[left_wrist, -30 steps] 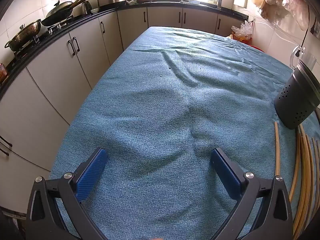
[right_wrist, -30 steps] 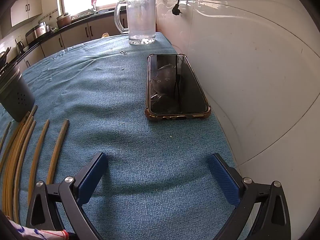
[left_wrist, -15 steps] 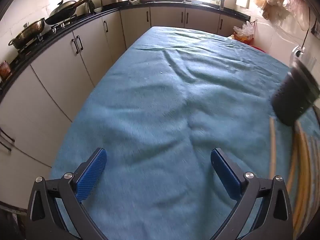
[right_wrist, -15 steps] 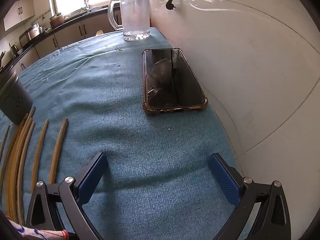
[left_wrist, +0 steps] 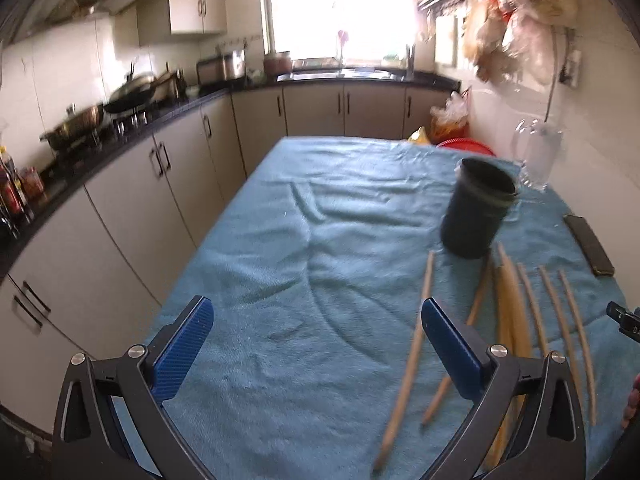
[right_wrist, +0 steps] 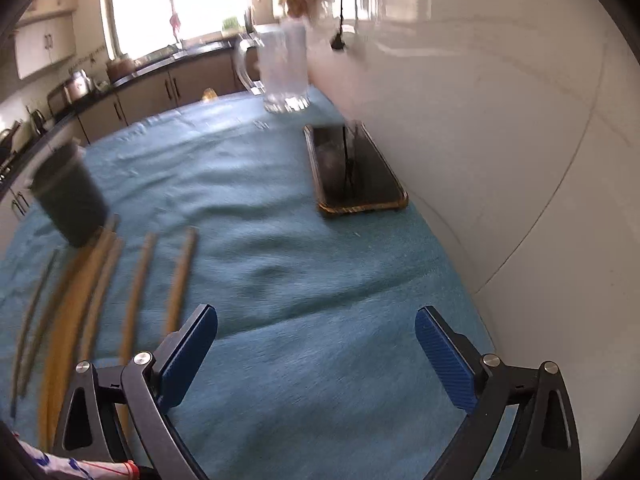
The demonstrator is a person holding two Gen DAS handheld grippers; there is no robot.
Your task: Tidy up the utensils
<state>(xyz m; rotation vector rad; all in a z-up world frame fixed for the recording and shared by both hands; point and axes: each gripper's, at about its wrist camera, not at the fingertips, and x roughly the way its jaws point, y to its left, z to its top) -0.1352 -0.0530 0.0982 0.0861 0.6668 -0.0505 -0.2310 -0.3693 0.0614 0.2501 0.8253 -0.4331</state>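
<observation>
Several wooden chopsticks (left_wrist: 516,316) lie side by side on the blue cloth, pointing toward a dark perforated utensil holder (left_wrist: 476,208) that stands upright just beyond them. They also show in the right wrist view (right_wrist: 132,288), below the holder (right_wrist: 70,196). My left gripper (left_wrist: 316,344) is open and empty above the cloth, its right finger over the leftmost chopsticks. My right gripper (right_wrist: 316,352) is open and empty, to the right of the chopsticks.
A phone in a brown case (right_wrist: 354,168) lies near the white wall. A glass pitcher (right_wrist: 282,68) stands at the table's far right corner. Kitchen cabinets (left_wrist: 160,184) and a stove with pans run along the left. The table's left edge (left_wrist: 208,240) drops off.
Both grippers have tilted up and pulled back, so more of the room shows. The left view swung right, bringing the holder and chopsticks toward the middle. Both stay open.
</observation>
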